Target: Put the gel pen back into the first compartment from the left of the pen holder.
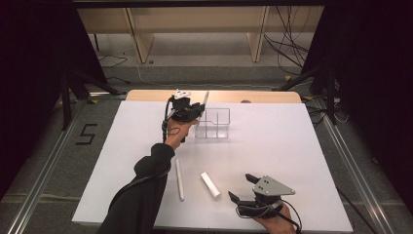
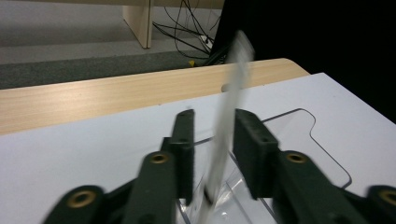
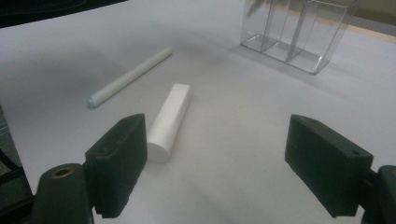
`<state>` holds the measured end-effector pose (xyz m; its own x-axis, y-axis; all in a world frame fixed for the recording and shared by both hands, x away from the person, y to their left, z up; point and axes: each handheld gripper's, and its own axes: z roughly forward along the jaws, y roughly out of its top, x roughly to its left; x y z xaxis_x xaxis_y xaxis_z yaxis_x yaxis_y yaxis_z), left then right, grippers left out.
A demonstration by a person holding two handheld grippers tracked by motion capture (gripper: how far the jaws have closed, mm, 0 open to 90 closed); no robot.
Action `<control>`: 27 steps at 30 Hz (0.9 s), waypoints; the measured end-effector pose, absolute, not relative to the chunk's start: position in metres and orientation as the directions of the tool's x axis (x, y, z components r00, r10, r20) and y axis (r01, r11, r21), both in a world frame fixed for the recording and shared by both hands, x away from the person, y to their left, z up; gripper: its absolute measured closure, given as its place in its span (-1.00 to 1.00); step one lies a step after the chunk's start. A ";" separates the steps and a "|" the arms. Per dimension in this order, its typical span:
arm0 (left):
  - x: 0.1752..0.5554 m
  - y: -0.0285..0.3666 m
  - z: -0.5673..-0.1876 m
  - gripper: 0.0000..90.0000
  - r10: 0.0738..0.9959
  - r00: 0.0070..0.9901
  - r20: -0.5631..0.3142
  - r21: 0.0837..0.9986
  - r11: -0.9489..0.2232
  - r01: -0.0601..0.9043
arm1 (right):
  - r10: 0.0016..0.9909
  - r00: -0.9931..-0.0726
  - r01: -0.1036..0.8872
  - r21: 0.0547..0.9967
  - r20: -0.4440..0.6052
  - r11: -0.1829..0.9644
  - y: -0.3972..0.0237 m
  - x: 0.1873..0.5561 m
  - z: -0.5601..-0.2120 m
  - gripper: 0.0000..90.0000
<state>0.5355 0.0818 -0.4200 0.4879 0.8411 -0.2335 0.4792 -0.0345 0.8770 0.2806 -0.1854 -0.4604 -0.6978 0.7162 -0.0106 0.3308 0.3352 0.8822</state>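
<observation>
A clear divided organizer [image 1: 217, 124] stands at the back middle of the white sheet. My left gripper [image 1: 199, 111] hovers over its left side. A thin white strip [image 1: 206, 99] stands nearly upright between the jaws, its lower end inside the organizer [image 2: 322, 144]. In the left gripper view the strip [image 2: 236, 70] is blurred, and a gap separates it from the left pad of the gripper [image 2: 214, 117], so the jaws stand open. My right gripper [image 1: 240, 185] rests open near the front edge, nothing between its fingers. Just left of it lie a short thick white cylinder [image 3: 170, 119] and a long thin white rod [image 3: 130, 74].
The white sheet [image 1: 272, 146] covers a wooden table whose bare strip [image 1: 263, 96] shows at the back. A sleeved forearm [image 1: 146, 185] reaches diagonally across the left half. Beyond the table are wooden shelf legs [image 1: 139, 44] and floor cables [image 1: 292, 48].
</observation>
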 end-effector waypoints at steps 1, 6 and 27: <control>0.535 0.082 -0.420 0.39 0.842 0.487 -0.230 0.875 -0.040 0.483 | 0.717 -0.697 0.331 0.882 -0.010 0.334 -0.185 0.281 -0.460 -0.51; 0.528 0.084 -0.416 -0.01 0.828 0.509 -0.234 0.870 -0.054 0.489 | 0.720 -0.694 0.330 0.884 -0.011 0.332 -0.187 0.281 -0.460 -0.51; 0.472 0.108 -0.418 -0.40 0.832 0.493 -0.255 0.800 -0.105 0.591 | 0.730 -0.683 0.331 0.885 -0.015 0.328 -0.188 0.281 -0.459 -0.51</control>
<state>0.4724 0.1079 -0.4177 0.4930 0.8319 -0.2547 0.5905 -0.1049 0.8002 0.2809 -0.1883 -0.4591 -0.6831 0.7301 -0.0152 0.3306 0.3277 0.8851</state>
